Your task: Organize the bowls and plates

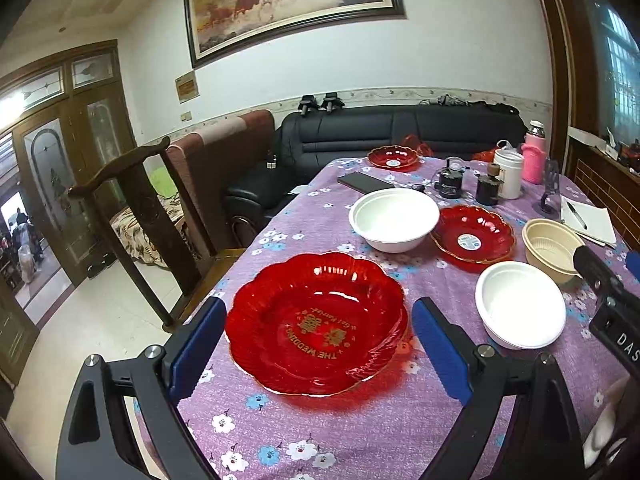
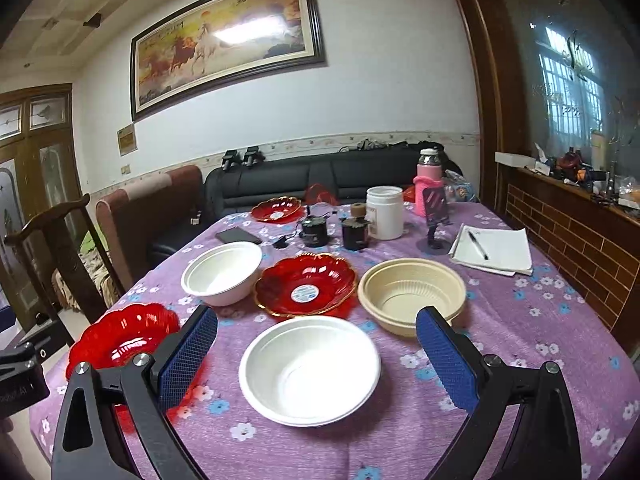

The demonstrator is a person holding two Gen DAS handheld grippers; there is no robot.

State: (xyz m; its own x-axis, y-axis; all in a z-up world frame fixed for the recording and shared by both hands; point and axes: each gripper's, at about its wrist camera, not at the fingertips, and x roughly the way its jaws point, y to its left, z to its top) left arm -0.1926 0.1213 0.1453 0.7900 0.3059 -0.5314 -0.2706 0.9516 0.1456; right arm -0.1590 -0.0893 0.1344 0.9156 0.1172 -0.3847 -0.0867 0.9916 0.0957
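A large red scalloped plate [image 1: 316,324] lies on the purple floral tablecloth between the open fingers of my left gripper [image 1: 320,340]; it also shows in the right wrist view [image 2: 124,336]. A white bowl [image 2: 310,370] sits between the open fingers of my right gripper [image 2: 316,360], and shows in the left view [image 1: 520,304]. Behind stand a second white bowl [image 2: 222,272], a smaller red plate [image 2: 306,284] and a beige bowl [image 2: 412,292]. Another red plate [image 2: 277,209] sits far back. Both grippers are empty.
At the table's back stand a white jar [image 2: 385,212], a pink bottle [image 2: 428,186], two dark cups [image 2: 354,232], a phone [image 2: 238,235], a small stand [image 2: 435,216] and a notepad with pen [image 2: 494,250]. A wooden chair [image 1: 136,208] stands left, a black sofa [image 1: 400,128] behind.
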